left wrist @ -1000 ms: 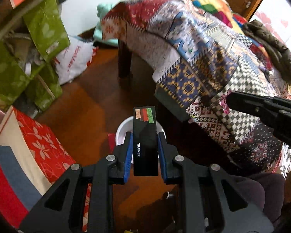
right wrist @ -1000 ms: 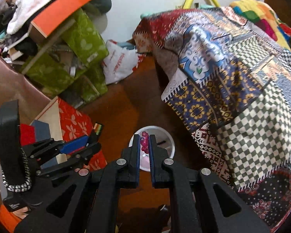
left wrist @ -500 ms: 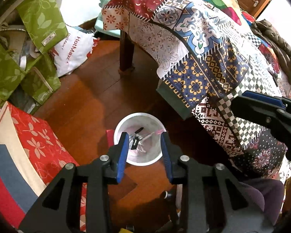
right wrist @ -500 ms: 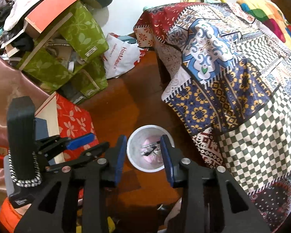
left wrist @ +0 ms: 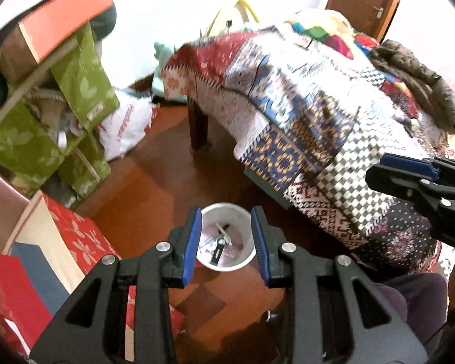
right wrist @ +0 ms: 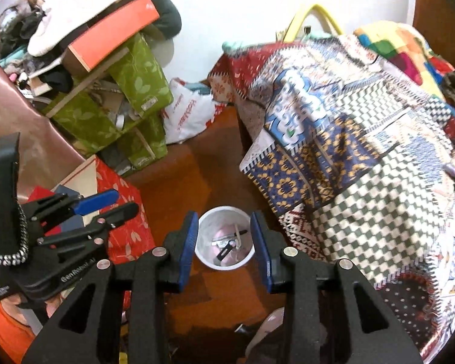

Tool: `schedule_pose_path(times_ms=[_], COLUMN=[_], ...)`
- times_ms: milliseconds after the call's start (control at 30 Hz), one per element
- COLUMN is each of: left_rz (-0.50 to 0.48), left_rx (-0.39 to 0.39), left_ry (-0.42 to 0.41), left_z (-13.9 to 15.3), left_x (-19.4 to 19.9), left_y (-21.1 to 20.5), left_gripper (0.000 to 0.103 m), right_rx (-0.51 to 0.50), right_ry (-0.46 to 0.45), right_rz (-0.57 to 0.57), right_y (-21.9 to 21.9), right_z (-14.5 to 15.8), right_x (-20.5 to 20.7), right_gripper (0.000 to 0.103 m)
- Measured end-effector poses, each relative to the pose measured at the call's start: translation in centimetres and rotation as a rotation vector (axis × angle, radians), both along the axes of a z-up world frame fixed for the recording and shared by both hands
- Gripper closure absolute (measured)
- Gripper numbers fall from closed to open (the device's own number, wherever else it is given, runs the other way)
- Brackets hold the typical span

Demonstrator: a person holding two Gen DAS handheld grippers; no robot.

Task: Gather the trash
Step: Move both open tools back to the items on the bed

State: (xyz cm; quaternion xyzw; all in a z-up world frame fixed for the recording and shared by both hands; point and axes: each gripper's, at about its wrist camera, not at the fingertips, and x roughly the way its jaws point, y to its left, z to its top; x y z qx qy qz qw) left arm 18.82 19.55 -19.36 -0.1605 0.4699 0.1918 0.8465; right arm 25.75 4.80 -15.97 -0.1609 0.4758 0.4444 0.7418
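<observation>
A white round trash bin (left wrist: 245, 214) stands on the brown floor below both grippers. It holds a black box (left wrist: 217, 251), pink wrappers and other scraps. It also shows in the right wrist view (right wrist: 207, 258). My left gripper (left wrist: 226, 241) is open and empty, high above the bin. My right gripper (right wrist: 224, 244) is open and empty too, also above the bin. The right gripper shows at the right edge of the left wrist view (left wrist: 421, 182). The left gripper shows at the left of the right wrist view (right wrist: 85, 215).
A table under a patchwork cloth (left wrist: 312, 115) fills the right side, close to the bin. Red floral boxes (left wrist: 72, 236) lie at the left. Green bags and an orange box (right wrist: 112, 85) are stacked at the back left, with a white plastic bag (right wrist: 188, 115) beside them.
The left gripper opened and dropped the black box into the bin. The right gripper opened and dropped its pink piece there. Both grippers have since risen and opened wider.
</observation>
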Motion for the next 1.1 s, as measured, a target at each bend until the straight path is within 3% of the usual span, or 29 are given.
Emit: schedule_pose_path(times_ms=[267, 533, 833, 1100], left_rz=[-0.052, -0.118, -0.221, -0.32], left_rx=[0.108, 0.15, 0.155, 0.114], left_ry=[-0.101, -0.196, -0.26, -0.264], left_z=[6.3, 10.7, 13.7, 13.9], left_x=[-0.7, 0.6, 5.5, 11.9], left_y=[-5.3, -11.1, -17.0, -21.2], left_gripper=[0.071, 0.071, 0.07, 0.069], right_rx=[0.095, 0.168, 0.191, 0.159], right_ry=[-0.09, -0.198, -0.274, -0.296], right_rz=[-0.06, -0.15, -0.267, -0.379], right_y=[-6.0, -13.1, -20.7, -26.2], right_z=[4.9, 9.2, 11.3, 10.9], right_x=[0.0, 0.7, 3.5, 7.4], right_gripper=[0.07, 0.07, 0.07, 0.07])
